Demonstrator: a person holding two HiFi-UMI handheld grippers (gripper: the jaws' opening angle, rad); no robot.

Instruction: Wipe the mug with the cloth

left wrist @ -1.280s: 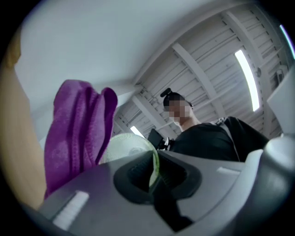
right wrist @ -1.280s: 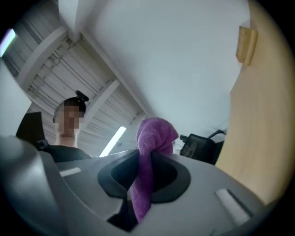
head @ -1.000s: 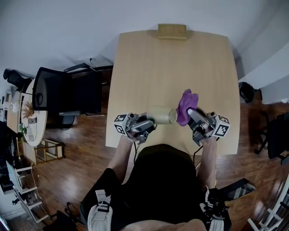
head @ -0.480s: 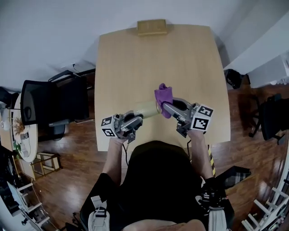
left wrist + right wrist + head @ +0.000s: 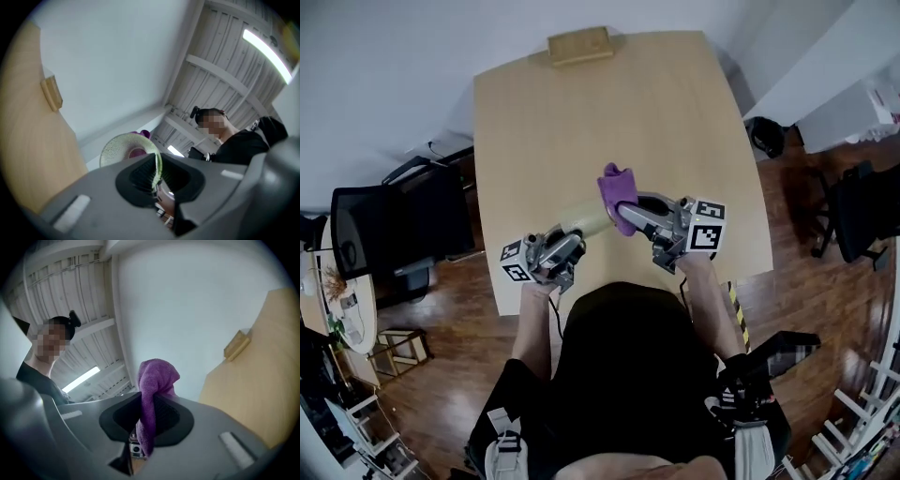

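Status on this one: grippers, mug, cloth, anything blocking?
Left gripper shut on mug rim. Right gripper shut on purple cloth, cloth at mug's far end. Wooden block at table's far edge, clear of work.

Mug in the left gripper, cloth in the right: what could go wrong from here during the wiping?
1. The left gripper pinches only the thin wall of the mug. A push from the purple cloth might twist it loose, and it could fall on the table.
2. The right gripper holds the cloth by a narrow fold, which may slip out while rubbing.
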